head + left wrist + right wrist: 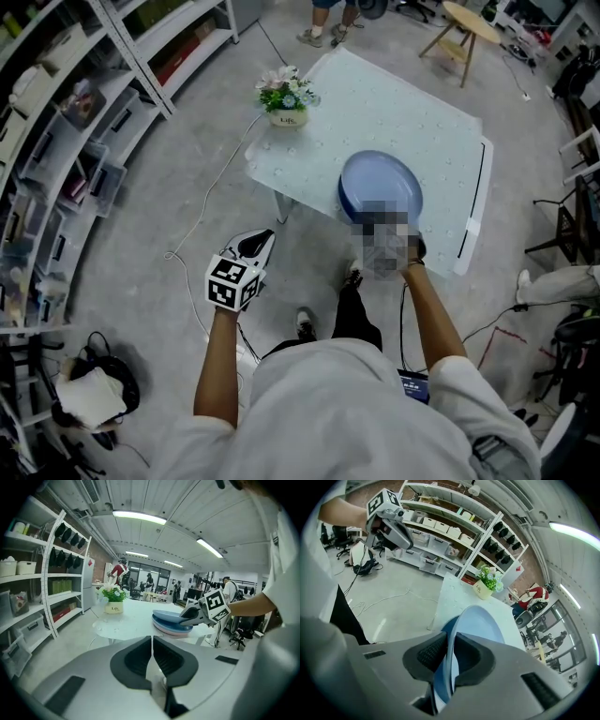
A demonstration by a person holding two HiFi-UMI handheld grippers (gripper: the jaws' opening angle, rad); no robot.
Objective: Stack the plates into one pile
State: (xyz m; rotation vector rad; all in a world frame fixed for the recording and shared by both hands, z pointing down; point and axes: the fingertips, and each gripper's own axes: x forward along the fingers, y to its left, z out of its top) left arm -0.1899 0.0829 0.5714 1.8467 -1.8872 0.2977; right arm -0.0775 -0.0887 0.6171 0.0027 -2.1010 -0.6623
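Note:
A pile of plates [380, 187] lies on the near part of the pale table [412, 112]; blue ones lie on top and a pinkish one [174, 631] sits at the bottom. My right gripper [449, 660] is shut on the near rim of the top blue plate [480, 623], which tilts up slightly at that edge [171, 616]. In the head view a mosaic patch mostly covers this gripper. My left gripper [263, 239] hangs over the floor left of the table, shut [152, 660] with nothing in it.
A small pot of flowers [286, 98] stands at the table's far left corner. Shelving with boxes [66, 141] lines the left side. Cables run across the floor [202, 211]. A wooden stool [464, 28] and someone's feet [323, 33] are beyond the table.

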